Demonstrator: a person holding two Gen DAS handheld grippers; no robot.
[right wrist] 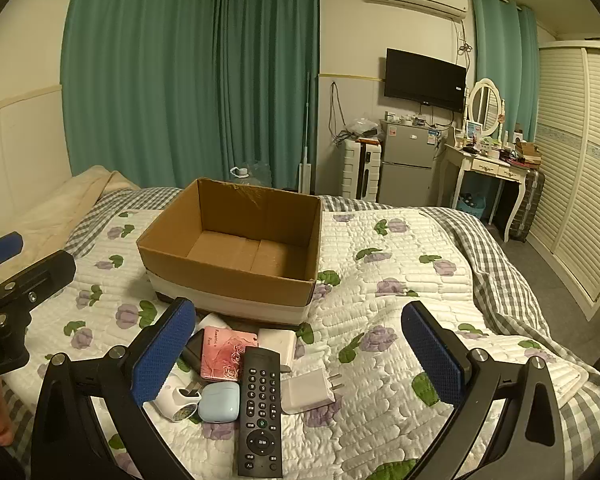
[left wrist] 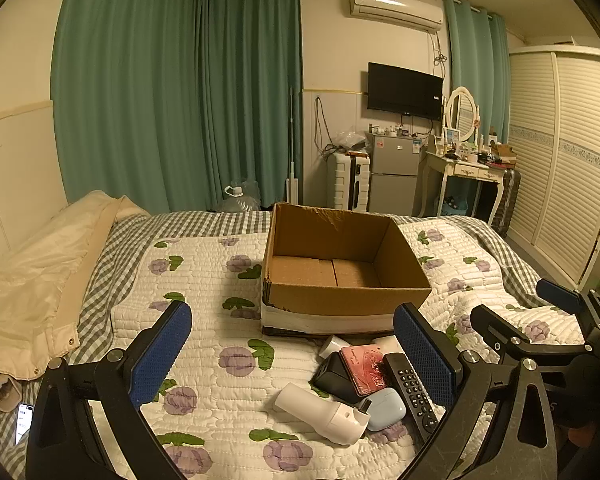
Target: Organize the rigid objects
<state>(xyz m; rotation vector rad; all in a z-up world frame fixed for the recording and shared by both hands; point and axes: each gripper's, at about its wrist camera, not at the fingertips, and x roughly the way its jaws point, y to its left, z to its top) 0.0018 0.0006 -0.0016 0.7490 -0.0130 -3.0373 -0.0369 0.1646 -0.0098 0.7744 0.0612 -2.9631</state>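
quilted bedding carries an empty cardboard box [right wrist: 236, 248]; just before it lies a heap with the remote [right wrist: 261, 408] nearest. both the left gripper [left wrist: 296, 354] and right gripper [right wrist: 296, 354] hover released. better to pinch the remote across its narrow sides.

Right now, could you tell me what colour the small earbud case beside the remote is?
Pale blue. The earbud case shows best in the right wrist view, touching the black remote.

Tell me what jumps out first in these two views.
An open brown cardboard box sits empty mid-bed on the white floral quilt. Just in front of it lies a cluster of small items, the long black remote control most prominent. Both claws, left and right, hang open above them.
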